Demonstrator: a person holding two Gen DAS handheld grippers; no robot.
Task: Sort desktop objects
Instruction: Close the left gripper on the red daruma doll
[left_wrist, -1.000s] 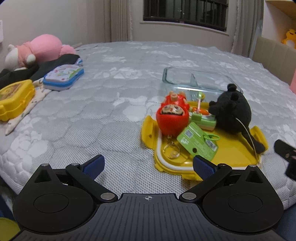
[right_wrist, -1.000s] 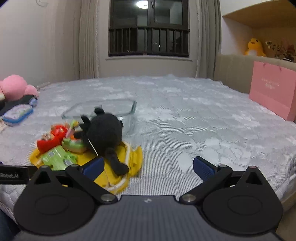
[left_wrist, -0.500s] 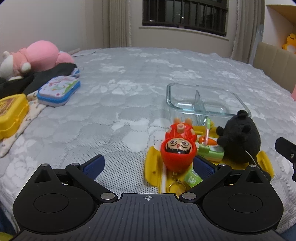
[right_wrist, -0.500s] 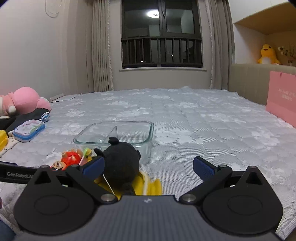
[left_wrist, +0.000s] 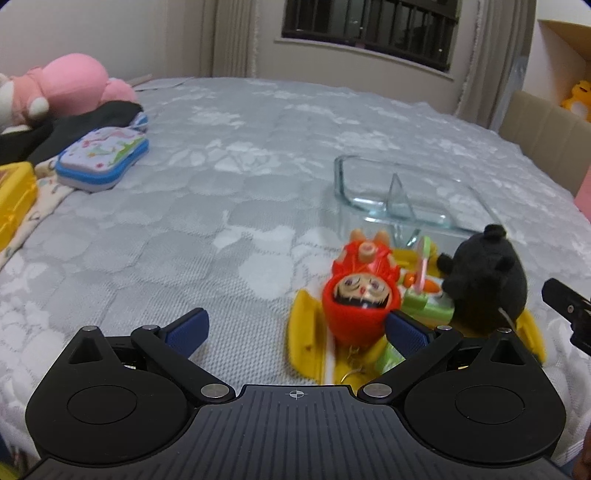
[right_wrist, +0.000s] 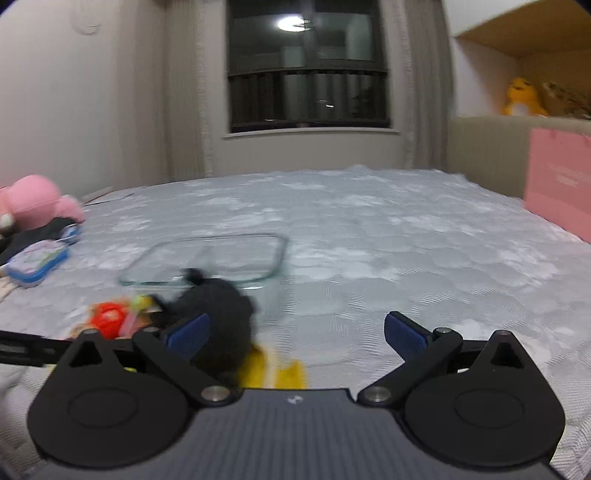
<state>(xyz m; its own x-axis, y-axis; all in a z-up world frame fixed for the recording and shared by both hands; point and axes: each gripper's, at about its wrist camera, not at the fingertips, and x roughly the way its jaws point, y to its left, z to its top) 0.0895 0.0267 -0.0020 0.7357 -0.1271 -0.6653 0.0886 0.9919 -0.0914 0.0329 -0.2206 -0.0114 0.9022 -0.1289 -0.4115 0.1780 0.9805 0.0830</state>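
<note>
My left gripper (left_wrist: 294, 326) has its blue-padded fingers (left_wrist: 186, 329) spread wide, nothing between them; it hovers low over the grey quilted mattress (left_wrist: 229, 192), with the right-hand pad just in front of the red doll keychain (left_wrist: 360, 301). My right gripper (right_wrist: 294, 330) is likewise spread apart and empty, its left pad overlapping the black plush toy (right_wrist: 218, 317) in that view (contact cannot be confirmed, since the frame is blurred). The red doll lies on a yellow lid (left_wrist: 306, 332) together with a green toy piece (left_wrist: 424, 304) and the black plush (left_wrist: 485, 280), which sits at the lid's right side. Just behind the lid stands a clear glass container (left_wrist: 402, 201) with a divider, both compartments holding nothing. Well apart, at the left edge of the mattress, are a blue-rimmed pencil case (left_wrist: 101, 160), a yellow box (left_wrist: 14, 195), dark cloth and a pink plush (left_wrist: 70, 86). A pink bag (right_wrist: 557, 181) stands at the far right.
</note>
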